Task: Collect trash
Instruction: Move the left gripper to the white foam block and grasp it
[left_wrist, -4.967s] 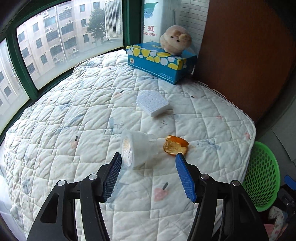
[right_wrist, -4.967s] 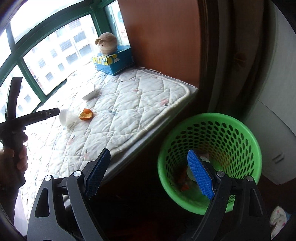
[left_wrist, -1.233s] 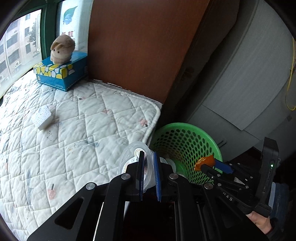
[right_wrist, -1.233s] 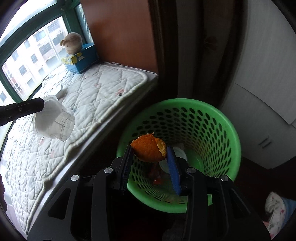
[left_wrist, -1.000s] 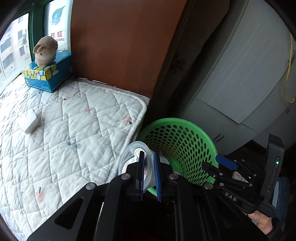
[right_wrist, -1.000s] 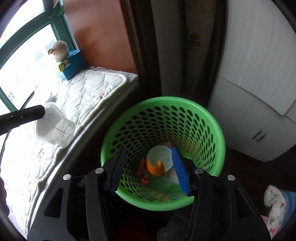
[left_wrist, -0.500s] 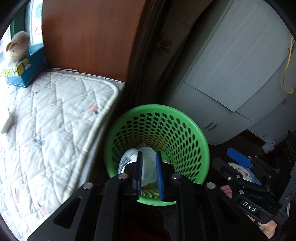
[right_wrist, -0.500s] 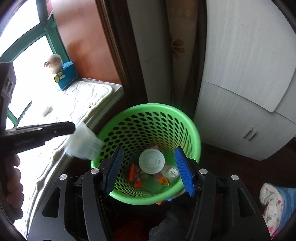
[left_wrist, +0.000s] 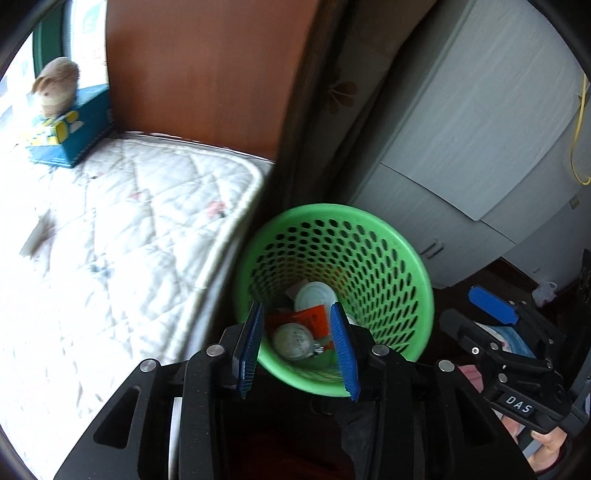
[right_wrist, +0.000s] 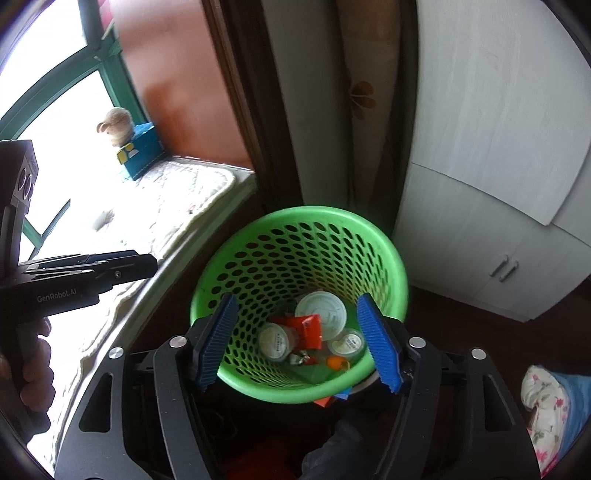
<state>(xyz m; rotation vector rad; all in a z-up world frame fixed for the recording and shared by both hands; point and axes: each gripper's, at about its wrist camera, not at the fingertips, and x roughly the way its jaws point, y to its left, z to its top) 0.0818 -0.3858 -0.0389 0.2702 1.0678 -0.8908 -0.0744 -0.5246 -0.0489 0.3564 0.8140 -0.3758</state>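
Trash basket (right_wrist: 373, 236) stands upright (mouth up); left tongs (left_wrist: 297, 345) and right tongs (right_wrist: 299, 341) opening, both empty.

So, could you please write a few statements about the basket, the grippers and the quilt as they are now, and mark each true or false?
1. The green basket holds trash, a red wrapper among it. True.
2. The left gripper grips a clear cup. False: its fingers are opening with nothing between them.
3. The right gripper holds orange peel. False: it is opening and empty.
4. A plush toy sits on the blue tissue box. True.
5. The basket stands on the quilt. False: it stands beside it, lower down.
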